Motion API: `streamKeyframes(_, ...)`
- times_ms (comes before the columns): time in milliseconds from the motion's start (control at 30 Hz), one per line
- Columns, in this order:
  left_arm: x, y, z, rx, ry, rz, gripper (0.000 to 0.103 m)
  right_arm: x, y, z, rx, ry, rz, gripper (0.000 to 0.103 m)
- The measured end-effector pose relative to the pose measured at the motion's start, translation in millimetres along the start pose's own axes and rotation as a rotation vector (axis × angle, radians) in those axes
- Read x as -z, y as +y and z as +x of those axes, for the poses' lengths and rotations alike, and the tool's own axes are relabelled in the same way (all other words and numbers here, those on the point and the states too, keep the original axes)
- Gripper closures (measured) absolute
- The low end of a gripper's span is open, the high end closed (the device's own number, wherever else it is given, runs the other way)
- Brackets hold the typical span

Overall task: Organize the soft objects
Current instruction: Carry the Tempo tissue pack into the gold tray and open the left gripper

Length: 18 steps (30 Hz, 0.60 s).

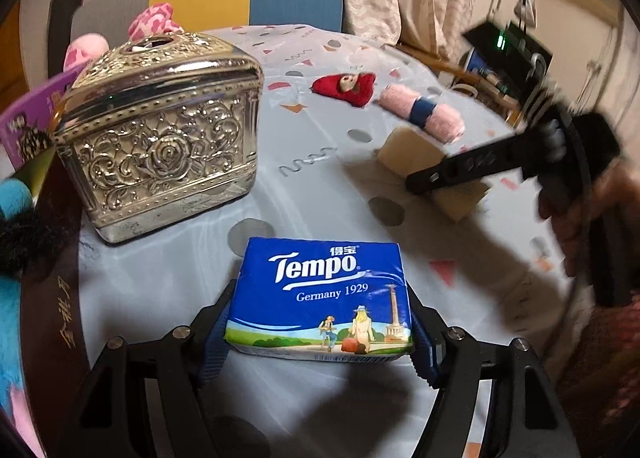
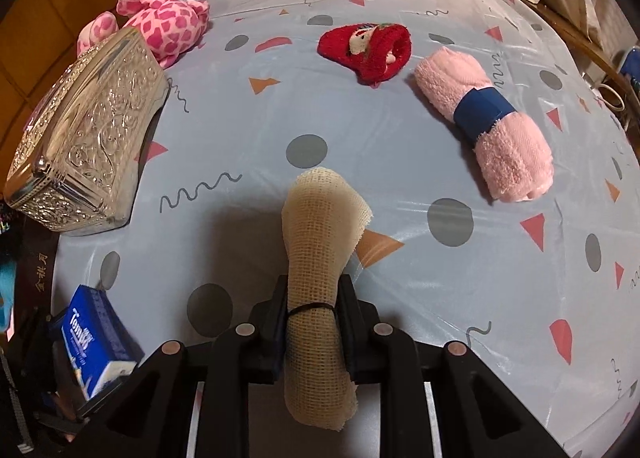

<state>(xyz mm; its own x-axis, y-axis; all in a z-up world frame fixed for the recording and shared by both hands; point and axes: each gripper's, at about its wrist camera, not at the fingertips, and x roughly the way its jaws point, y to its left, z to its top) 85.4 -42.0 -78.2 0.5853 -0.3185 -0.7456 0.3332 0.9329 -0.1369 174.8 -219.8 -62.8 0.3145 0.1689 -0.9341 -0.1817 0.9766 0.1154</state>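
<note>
Soft blue Tempo tissue pack (image 1: 320, 298) sits pinched in the left gripper (image 1: 320, 332) above the near tablecloth (image 1: 320, 185); right gripper (image 2: 314, 318) squeezes a beige rolled gauze cloth (image 2: 320, 258); its loose far end could snag or slip out.

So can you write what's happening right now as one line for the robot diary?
left gripper: shut on tissue pack | right gripper: shut on gauze roll | pink towel, red sock: on table
</note>
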Motion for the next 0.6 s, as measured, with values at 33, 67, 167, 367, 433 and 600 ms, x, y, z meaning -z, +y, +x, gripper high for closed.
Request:
streamKeyframes(33,-1,1,-4,0.023,-0.005,-0.019,0.03,0,0,0,-0.001,-0.002,-0.011,0.08)
streamKeyframes(67,-3,0,-10,0.034,-0.017,-0.025,0.03,0,1,1,0.007,-0.004,-0.028,0.08)
streamKeyframes(167,-6,-8,-28,0.058,-0.05,-0.015,0.029,2,4,-1,0.021,-0.007,-0.059,0.078)
streamKeyframes(367,-13,-21,-62,0.042,-0.085,0.008,0.029,7,16,-2,0.083,-0.029,-0.137,0.078)
streamKeyframes(433,-14,-23,-73,0.007,-0.101,0.019,0.029,8,18,-2,0.095,-0.034,-0.148,0.079)
streamKeyframes(600,-16,-13,-99,-0.043,-0.137,0.014,0.029,10,18,-5,0.101,-0.041,-0.15,0.079)
